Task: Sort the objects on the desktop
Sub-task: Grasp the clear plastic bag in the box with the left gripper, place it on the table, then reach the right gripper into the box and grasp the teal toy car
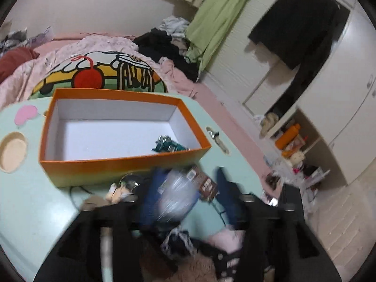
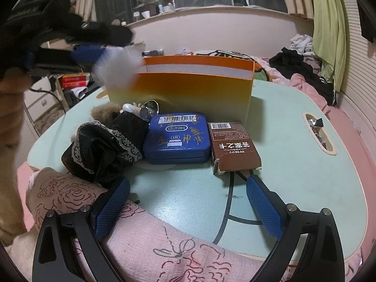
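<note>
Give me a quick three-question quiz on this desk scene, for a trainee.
1. True or false: the blue metal tin lies inside the orange cardboard box.
2. In the right wrist view, what lies just right of the tin? A: brown paper carton. B: black lace cloth. C: red mug.
3. Fill in: the right claw is ____ (open or shut).
Key: 1 false, it lies on the table in front of the box; 2 A; 3 open.
</note>
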